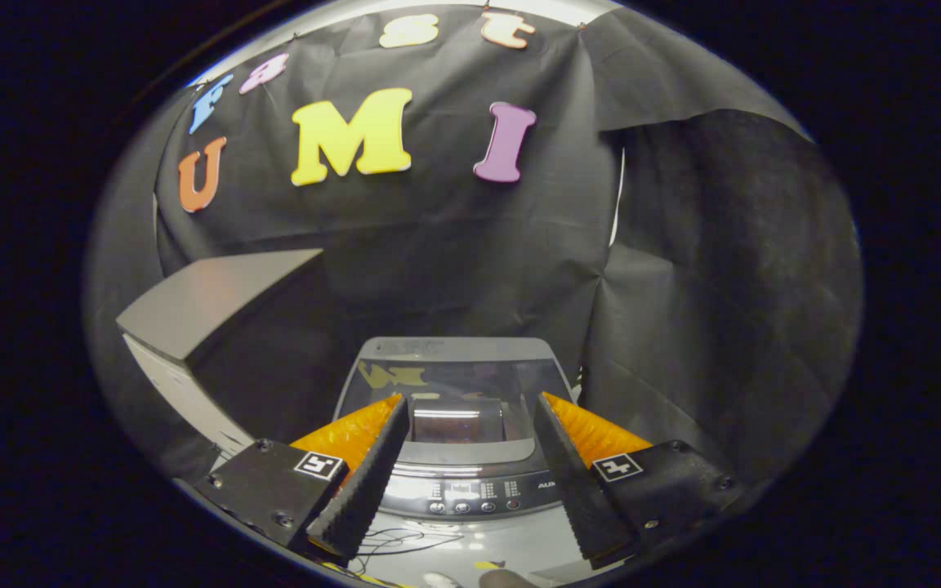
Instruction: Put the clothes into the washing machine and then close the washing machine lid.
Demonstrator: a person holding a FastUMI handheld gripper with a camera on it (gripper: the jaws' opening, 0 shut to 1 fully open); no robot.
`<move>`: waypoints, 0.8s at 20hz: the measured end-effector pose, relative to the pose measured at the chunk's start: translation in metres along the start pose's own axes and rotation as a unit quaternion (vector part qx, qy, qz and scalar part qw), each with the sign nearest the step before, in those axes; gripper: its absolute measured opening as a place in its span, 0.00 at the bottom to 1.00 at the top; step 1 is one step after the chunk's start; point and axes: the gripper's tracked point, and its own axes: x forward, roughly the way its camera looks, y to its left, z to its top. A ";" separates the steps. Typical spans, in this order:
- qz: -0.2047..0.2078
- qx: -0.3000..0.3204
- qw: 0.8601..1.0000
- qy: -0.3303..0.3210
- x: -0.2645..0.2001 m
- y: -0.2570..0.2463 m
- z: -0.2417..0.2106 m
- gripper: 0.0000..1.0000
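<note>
The grey top-loading washing machine (458, 425) at 12 o'clock has its glass lid (454, 384) down; the gripper (470, 408) has its jaws apart, holding nothing, so the task looks finished.

Black cloth wall (454, 245) behind — a grey cabinet (209, 302) stands against it, pale floor (470, 551) below.

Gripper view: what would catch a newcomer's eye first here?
The gripper first: its two orange-backed fingers stand wide open with nothing between them. Just beyond them sits the washing machine, its dark glass lid lying flat, with the control panel showing in the gap between the fingers. A grey cabinet stands to the machine's left against the black cloth wall.
</note>
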 end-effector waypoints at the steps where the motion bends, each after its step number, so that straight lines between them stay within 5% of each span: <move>1: 0.002 0.003 1.000 -0.013 -0.018 -0.001 -0.002 0.96; 16: 0.013 0.000 0.994 -0.105 -0.236 -0.028 -0.068 0.99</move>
